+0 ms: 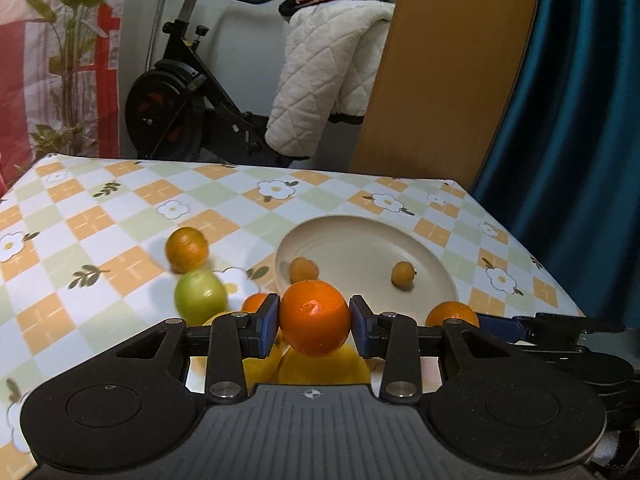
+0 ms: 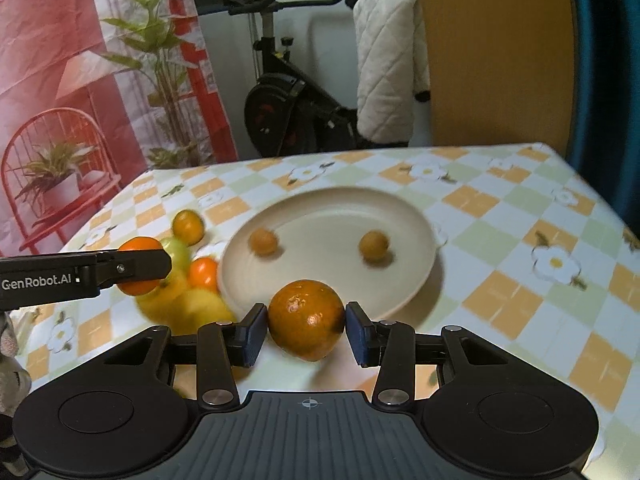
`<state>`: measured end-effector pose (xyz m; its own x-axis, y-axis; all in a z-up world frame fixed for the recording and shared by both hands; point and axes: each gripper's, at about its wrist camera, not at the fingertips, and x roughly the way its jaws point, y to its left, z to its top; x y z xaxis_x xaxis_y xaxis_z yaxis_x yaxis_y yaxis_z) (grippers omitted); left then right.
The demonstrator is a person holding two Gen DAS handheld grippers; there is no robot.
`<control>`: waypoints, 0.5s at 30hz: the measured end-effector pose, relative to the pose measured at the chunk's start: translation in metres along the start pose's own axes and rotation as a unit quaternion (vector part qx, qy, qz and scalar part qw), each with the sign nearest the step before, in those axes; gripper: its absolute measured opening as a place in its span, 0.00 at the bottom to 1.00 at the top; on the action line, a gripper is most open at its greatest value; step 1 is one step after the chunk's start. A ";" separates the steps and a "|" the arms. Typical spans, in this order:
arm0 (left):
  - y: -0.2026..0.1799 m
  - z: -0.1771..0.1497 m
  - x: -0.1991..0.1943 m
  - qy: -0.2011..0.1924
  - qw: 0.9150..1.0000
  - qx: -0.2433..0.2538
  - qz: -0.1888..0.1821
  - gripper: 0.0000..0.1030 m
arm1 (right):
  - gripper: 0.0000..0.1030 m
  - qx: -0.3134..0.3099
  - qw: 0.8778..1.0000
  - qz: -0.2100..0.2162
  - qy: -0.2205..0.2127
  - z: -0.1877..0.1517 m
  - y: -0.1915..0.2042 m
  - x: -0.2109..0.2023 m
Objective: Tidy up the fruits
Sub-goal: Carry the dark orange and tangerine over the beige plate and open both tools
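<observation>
My left gripper (image 1: 314, 322) is shut on a bright orange (image 1: 314, 317) and holds it above yellow lemons (image 1: 324, 368), just left of the plate. My right gripper (image 2: 306, 330) is shut on a darker orange (image 2: 306, 320) at the near rim of the cream plate (image 2: 332, 208). The plate (image 1: 360, 236) holds two small tan fruits (image 1: 304, 269) (image 1: 402, 274). In the right wrist view the left gripper (image 2: 144, 266) shows from the side with its orange (image 2: 140, 246). A green fruit (image 1: 199, 295) and a small orange fruit (image 1: 187, 249) lie left of the plate.
A small orange fruit (image 2: 203, 273) and lemons (image 2: 188, 304) lie by the plate's left rim. The checked tablecloth (image 1: 120, 216) covers the table, which ends at the far and right edges. An exercise bike (image 1: 180, 96) and a wooden board (image 1: 444, 72) stand behind.
</observation>
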<state>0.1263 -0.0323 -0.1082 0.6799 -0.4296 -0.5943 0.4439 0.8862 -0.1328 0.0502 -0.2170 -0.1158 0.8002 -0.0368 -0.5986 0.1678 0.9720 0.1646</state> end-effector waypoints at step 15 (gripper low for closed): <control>-0.016 0.032 0.078 0.052 0.999 0.004 -0.005 0.38 | 0.38 -0.027 0.999 -0.025 0.021 0.027 -0.027 0.056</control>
<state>0.1911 -0.0857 -0.1272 0.6114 -0.4173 -0.6723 0.4544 0.8807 -0.1335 0.1064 -0.2519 -0.1327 0.7666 -0.0778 -0.6374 0.1753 0.9803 0.0912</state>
